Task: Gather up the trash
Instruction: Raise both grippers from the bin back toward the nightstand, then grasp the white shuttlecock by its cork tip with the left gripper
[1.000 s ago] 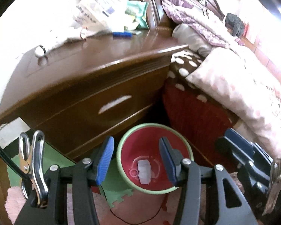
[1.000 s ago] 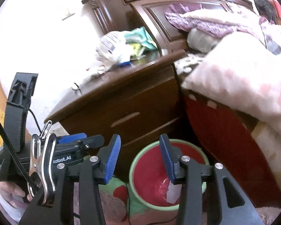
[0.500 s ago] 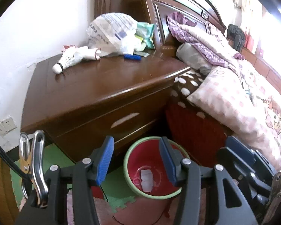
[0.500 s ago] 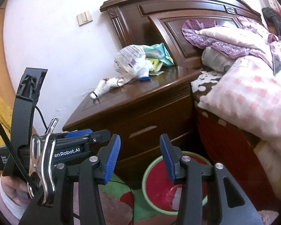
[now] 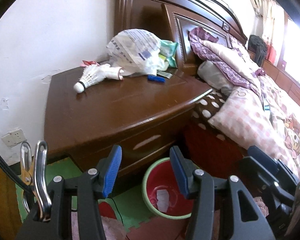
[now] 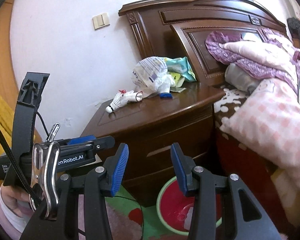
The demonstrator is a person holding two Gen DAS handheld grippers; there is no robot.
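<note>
Both grippers, left (image 5: 145, 172) and right (image 6: 149, 170), have their fingers apart with nothing between them. White trash (image 5: 162, 198) lies in the red bin (image 5: 150, 200) on the floor, beside the counter (image 5: 118, 108) and bed (image 5: 260, 124).

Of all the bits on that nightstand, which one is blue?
The small flat blue piece, lying in front of the white plastic bag; the shuttlecock beside it is white.

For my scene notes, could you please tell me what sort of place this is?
Most likely a home bedroom: a bed with a pink quilt stands against a carved wooden headboard, with a wooden nightstand beside it and a red waste bin on the floor.
</note>
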